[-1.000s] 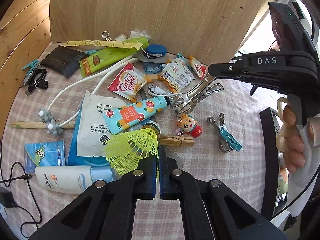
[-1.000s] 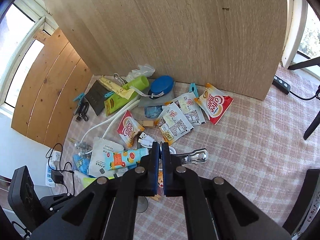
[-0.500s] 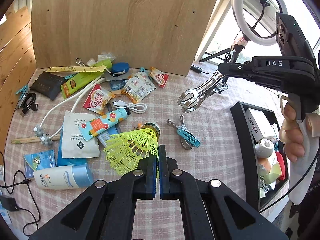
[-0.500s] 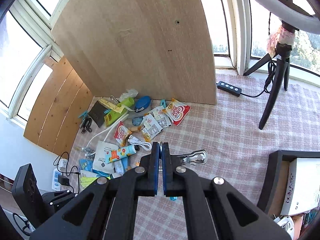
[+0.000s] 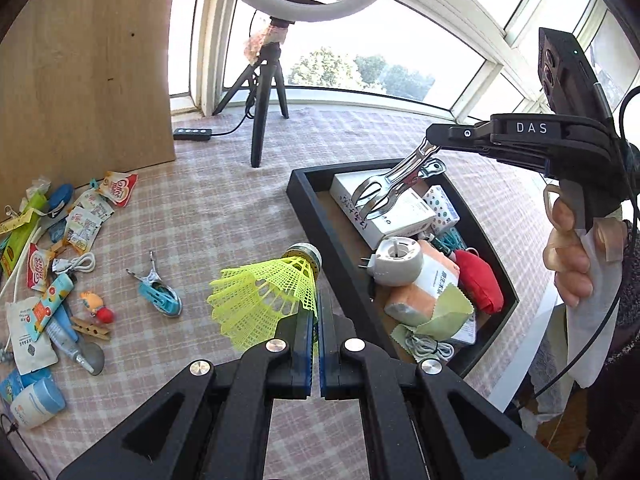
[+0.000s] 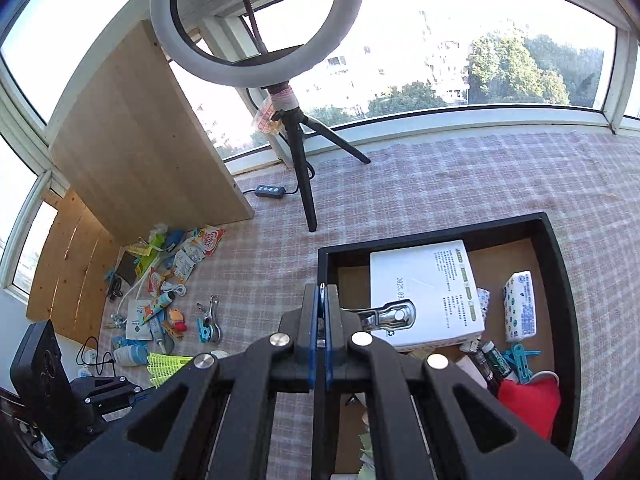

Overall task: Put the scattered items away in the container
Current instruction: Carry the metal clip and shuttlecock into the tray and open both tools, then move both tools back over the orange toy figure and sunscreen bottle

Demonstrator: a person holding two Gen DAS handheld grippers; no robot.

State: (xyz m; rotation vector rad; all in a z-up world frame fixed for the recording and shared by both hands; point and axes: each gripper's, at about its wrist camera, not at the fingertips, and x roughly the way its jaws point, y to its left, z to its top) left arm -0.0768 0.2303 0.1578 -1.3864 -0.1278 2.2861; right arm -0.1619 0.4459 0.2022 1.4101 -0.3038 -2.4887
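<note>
Left wrist: left gripper [image 5: 318, 322] clamped on yellow shuttlecock [image 5: 266, 300], just short of black tray [image 5: 320, 216]. Better carry past the rim before releasing.

Right wrist: right gripper [image 6: 322, 334] pinching metal clip [image 6: 386, 316] above tray; lower first.

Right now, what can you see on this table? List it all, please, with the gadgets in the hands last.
Shuttlecock: one, neon yellow, pinched in the left gripper, near the tray's edge.
Metal clip: one, silver, held by the right gripper above the tray.
Tray: one, black, on the checked cloth, part filled.
White box: one, inside the tray.
Red pouch: one, inside the tray.
Blue clip: one, lying on the cloth.
Sachets and tubes: many, mixed colours, heaped by the wooden board.
Ring light: one, white, on a black tripod.
Left gripper: black, shut.
Right gripper: black, shut.
</note>
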